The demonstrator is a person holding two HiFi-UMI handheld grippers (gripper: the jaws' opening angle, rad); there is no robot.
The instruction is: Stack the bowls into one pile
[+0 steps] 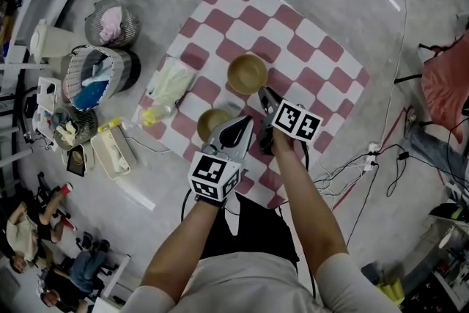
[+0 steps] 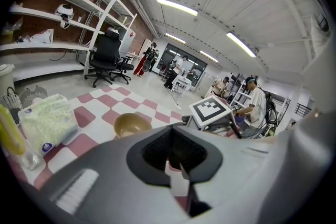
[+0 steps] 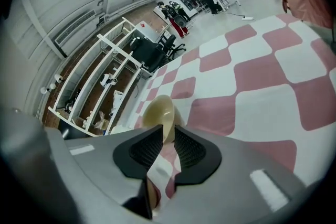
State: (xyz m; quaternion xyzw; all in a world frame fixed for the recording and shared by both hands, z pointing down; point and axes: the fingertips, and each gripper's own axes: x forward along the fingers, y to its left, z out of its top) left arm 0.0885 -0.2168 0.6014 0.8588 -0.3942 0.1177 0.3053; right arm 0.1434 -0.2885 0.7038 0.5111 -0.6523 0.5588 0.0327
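On checkered cloth: right claw slightly spread at centre bowl rim, left claw slightly spread, empty, beside edge bowl.

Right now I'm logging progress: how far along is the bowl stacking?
Done: nothing; the far bowl and near bowl sit apart on the checked cloth. In hand: nothing; the right gripper points at the far bowl, the left gripper is empty. Left: set one bowl into the other.
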